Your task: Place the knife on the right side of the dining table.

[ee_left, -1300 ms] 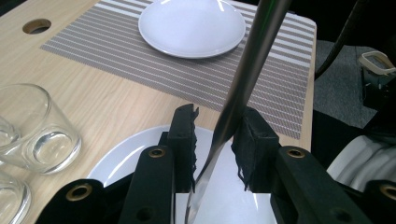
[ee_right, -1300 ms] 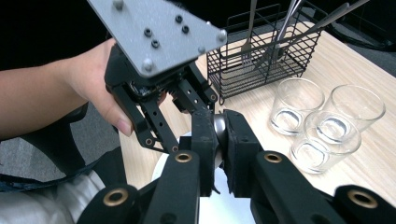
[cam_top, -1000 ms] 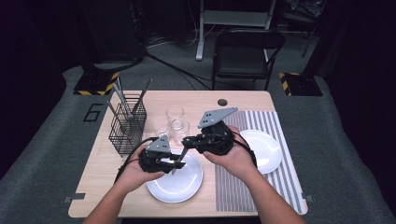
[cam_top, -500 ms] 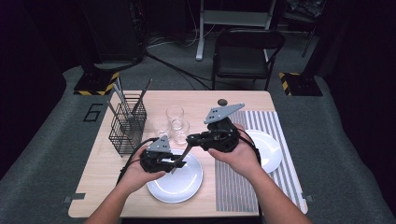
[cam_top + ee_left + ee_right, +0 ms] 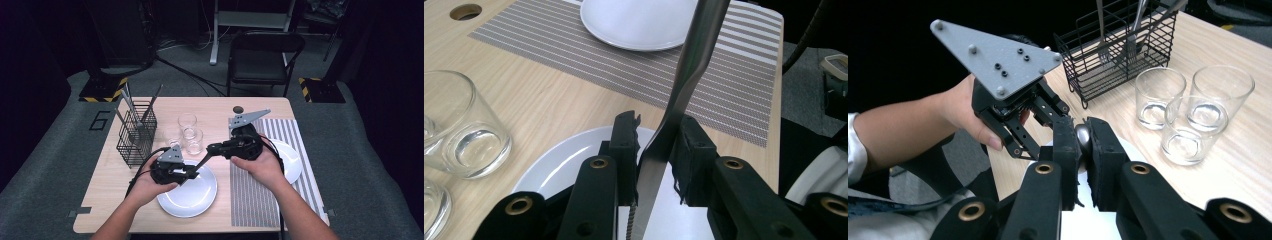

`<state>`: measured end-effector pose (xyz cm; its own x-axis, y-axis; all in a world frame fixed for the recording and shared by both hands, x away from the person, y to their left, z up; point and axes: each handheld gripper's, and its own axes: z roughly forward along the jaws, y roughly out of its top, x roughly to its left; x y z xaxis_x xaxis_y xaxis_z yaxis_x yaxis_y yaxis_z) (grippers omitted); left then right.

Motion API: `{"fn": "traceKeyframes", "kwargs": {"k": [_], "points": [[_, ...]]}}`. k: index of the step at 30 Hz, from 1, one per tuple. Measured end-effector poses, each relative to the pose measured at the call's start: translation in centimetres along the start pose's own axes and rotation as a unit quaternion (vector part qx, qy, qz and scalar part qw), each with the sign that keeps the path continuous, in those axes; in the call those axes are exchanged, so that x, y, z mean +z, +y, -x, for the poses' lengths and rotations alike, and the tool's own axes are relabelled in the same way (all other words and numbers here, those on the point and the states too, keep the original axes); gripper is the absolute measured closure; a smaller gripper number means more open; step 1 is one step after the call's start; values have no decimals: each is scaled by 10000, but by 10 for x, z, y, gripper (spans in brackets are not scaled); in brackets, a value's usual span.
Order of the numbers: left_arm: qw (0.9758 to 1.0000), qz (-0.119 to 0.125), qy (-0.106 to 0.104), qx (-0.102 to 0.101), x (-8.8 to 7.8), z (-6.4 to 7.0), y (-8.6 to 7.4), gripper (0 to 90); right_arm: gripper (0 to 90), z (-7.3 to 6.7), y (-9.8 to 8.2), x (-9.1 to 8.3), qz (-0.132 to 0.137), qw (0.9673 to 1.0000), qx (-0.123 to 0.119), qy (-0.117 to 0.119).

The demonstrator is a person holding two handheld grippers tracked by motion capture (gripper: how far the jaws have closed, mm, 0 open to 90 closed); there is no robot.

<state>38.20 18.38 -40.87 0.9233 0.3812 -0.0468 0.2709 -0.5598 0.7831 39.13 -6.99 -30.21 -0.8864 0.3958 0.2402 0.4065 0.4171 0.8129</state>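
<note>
A slim steel knife (image 5: 689, 75) with a serrated edge bridges both grippers above the near plate (image 5: 192, 197) on the worktop (image 5: 120, 195). Glasses (image 5: 189, 135) crowd just behind; the striped mat (image 5: 252, 200) lies open at the right. The right gripper (image 5: 212, 148) clamps the handle end. The left gripper (image 5: 192, 173), its fingers (image 5: 626, 145) just closing, pinches the blade narrowly.

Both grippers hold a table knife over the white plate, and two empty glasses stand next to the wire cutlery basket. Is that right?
Not quite: three empty glasses stand beside the wire cutlery basket, not two, as the right gripper view shows. The rest holds: the left gripper and right gripper both hold the knife over the white plate.
</note>
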Motion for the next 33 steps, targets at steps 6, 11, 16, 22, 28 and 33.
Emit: {"fn": "traceKeyframes", "kwargs": {"k": [6, 11, 16, 22, 28, 33], "points": [[9999, 69, 96, -108, 3, 0, 0, 710, 839, 8, -3, -2, 54, 9996, 277, -3], [9994, 128, 267, -200, 2, -1, -1, 629, 839, 8, 1, -6, 75, 9995, 259, -140], [9988, 194, 354, -264, 0, -4, -2, 588, 839, 9, 5, -12, 65, 9991, 295, -285], [9983, 211, 413, -346, -3, -7, -4, 541, 839, 16, 7, -18, -8, 9980, 375, -501], [9973, 244, 521, -460, -4, -12, -7, 511, 839, 24, 7, -25, -31, 9965, 454, -704], [9970, 204, 545, -503, -6, -13, -8, 499, 839, 30, 9, -31, -50, 9946, 550, -874]]}}
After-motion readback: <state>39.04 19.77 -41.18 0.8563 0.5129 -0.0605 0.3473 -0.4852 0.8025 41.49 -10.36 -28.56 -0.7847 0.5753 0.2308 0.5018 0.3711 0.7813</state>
